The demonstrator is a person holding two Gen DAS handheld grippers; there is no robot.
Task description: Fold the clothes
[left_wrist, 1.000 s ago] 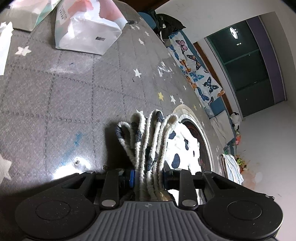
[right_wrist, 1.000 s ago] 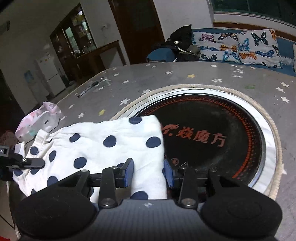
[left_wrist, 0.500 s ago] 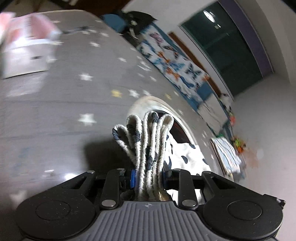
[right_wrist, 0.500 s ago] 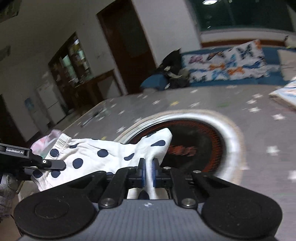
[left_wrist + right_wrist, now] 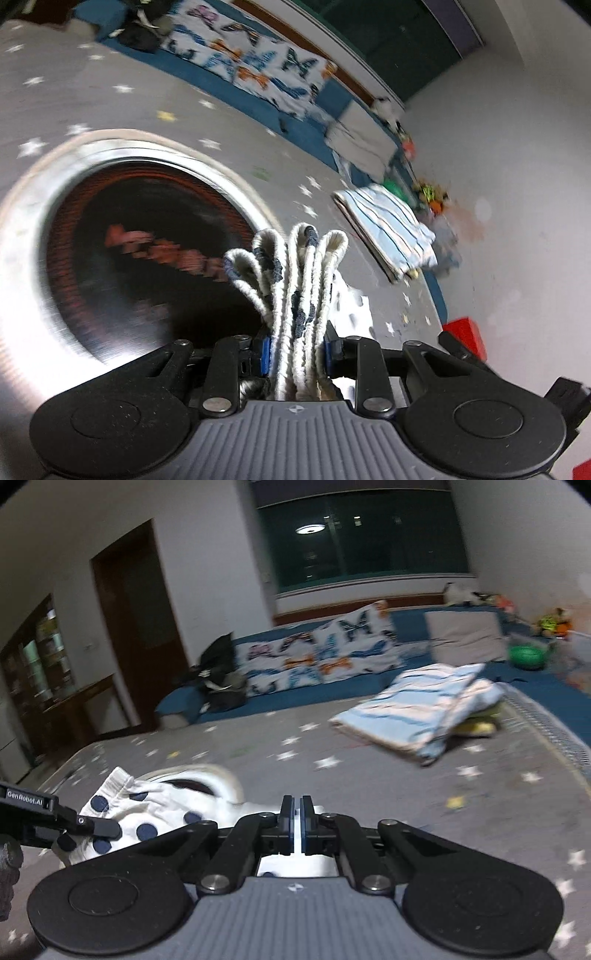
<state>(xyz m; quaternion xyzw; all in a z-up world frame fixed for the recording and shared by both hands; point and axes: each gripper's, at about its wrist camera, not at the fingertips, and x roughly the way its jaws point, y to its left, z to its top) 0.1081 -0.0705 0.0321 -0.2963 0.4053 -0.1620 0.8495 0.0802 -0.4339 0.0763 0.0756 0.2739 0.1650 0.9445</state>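
My left gripper (image 5: 297, 349) is shut on the bunched elastic waistband of a white garment with dark blue dots (image 5: 295, 273), whose folds stick up between the jaws. In the right wrist view the same dotted garment (image 5: 155, 812) hangs to the left, with the left gripper (image 5: 92, 825) clamped on it. My right gripper (image 5: 297, 825) is shut on the garment's other edge, and white cloth shows under the jaws. Both grippers hold the garment above the grey star-patterned table (image 5: 406, 775).
A round black and red hotplate with a metal rim (image 5: 122, 236) is set in the table. A folded pile of blue striped clothes lies on the far right of the table (image 5: 417, 710), also in the left wrist view (image 5: 388, 229). A butterfly-print sofa (image 5: 317, 661) stands behind.
The right gripper has closed on the garment's edge and lifted it. Both grippers have swung right, toward the striped pile, carrying the garment off the table.
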